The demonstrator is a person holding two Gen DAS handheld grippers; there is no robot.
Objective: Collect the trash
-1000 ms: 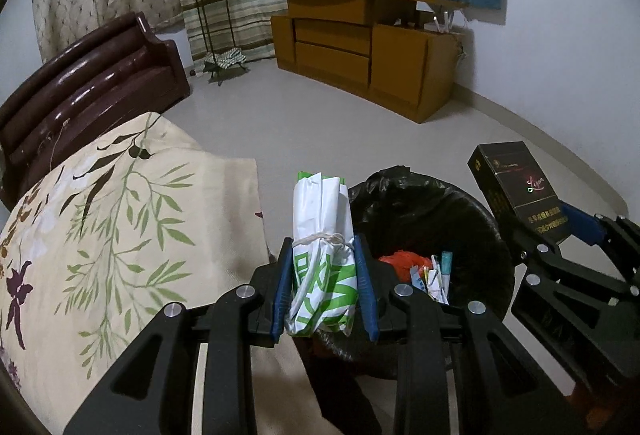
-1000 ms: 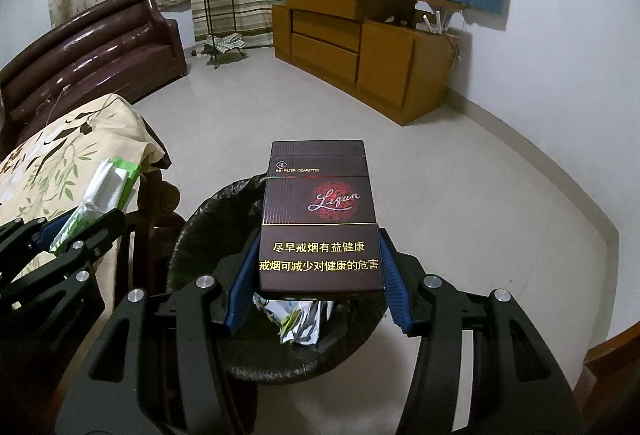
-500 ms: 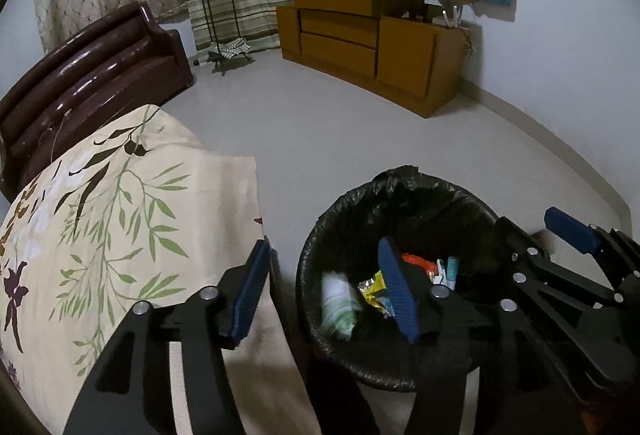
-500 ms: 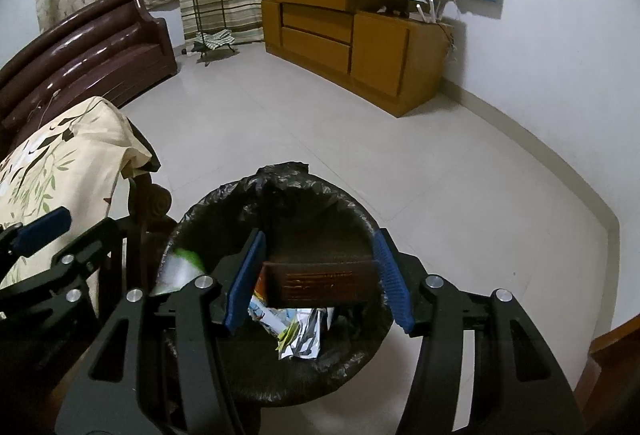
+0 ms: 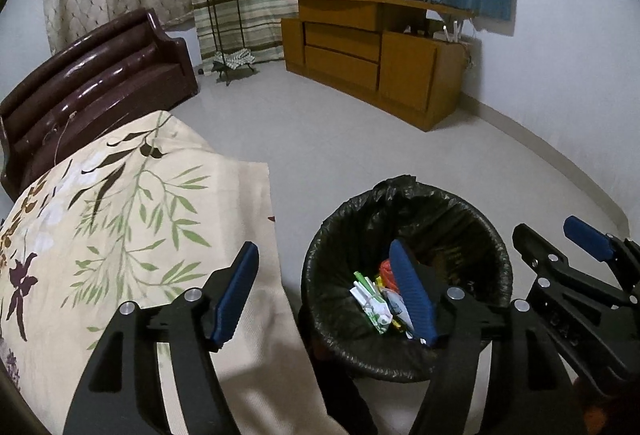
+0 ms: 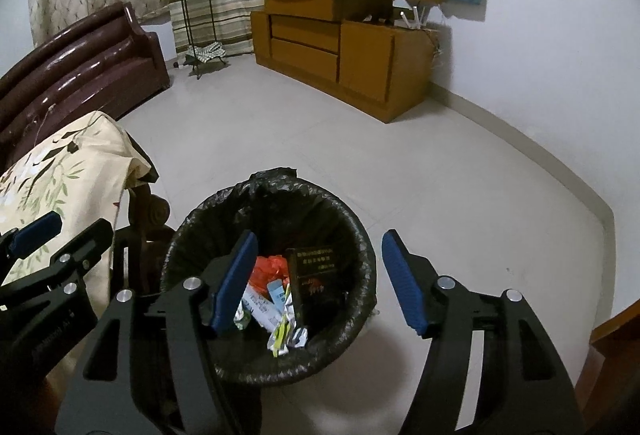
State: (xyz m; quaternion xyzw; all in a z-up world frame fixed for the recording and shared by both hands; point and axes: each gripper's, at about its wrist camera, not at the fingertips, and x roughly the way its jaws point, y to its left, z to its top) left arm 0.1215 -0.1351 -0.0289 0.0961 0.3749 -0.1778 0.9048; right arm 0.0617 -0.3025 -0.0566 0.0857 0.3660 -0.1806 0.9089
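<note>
A round bin lined with a black bag (image 5: 472, 215) (image 6: 352, 231) stands on the floor below both grippers. Inside lie a green-and-white wrapper (image 5: 370, 301), a dark cigarette box (image 6: 314, 275), red plastic (image 6: 270, 271) and other scraps. My left gripper (image 5: 326, 293) hangs over the bin's left rim, its jaws opening with nothing between them. My right gripper (image 6: 320, 285) hangs over the bin, jaws opening too and empty; the box lies below them inside the bin. Each gripper shows at the edge of the other's view: the right gripper (image 5: 560, 247), the left gripper (image 6: 60, 231).
A cream cloth with a leaf print (image 5: 120, 219) covers a table at the left, close to the bin. A dark brown sofa (image 5: 92, 75) stands behind it. A wooden cabinet (image 5: 372, 51) and a plant stand (image 5: 224, 23) line the far wall. Grey floor (image 6: 440, 175) lies beyond the bin.
Both grippers opened. The left let go of the green-and-white wrapper and the right let go of the cigarette box; both fell into the bin.
</note>
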